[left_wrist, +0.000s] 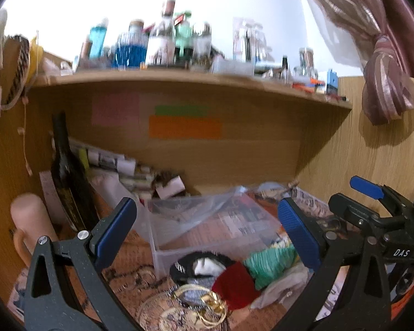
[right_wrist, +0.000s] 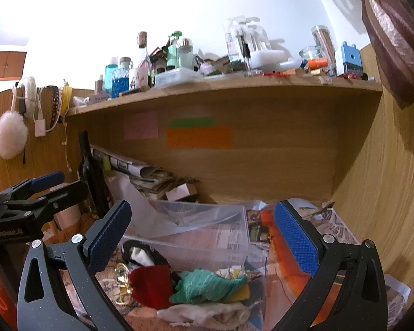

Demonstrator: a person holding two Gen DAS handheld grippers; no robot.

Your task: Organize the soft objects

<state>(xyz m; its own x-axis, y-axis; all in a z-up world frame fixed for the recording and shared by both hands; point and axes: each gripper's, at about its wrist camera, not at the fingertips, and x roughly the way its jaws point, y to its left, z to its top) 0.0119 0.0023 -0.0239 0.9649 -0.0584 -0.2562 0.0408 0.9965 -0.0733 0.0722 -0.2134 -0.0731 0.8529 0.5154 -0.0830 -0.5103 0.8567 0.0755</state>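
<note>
A heap of soft things lies on the desk in front of a clear plastic box (left_wrist: 162, 251) (right_wrist: 234, 237): a red cloth (left_wrist: 234, 285) (right_wrist: 151, 285), a green knitted cloth (left_wrist: 270, 262) (right_wrist: 207, 285), a black and white piece (left_wrist: 201, 266) (right_wrist: 140, 253), a cream cloth (right_wrist: 207, 314) and a gold chain (left_wrist: 207, 307). My left gripper (left_wrist: 207, 234) is open and empty above the heap. My right gripper (right_wrist: 204, 234) is open and empty above the same heap. Each gripper shows at the edge of the other's view.
A wooden shelf (right_wrist: 223, 88) crowded with bottles and jars hangs above the desk. A dark bottle (left_wrist: 66, 187), papers and a pink mug (left_wrist: 30, 220) stand at the left. Newspaper (right_wrist: 339, 231) covers the right side. A curtain (left_wrist: 383, 82) hangs at upper right.
</note>
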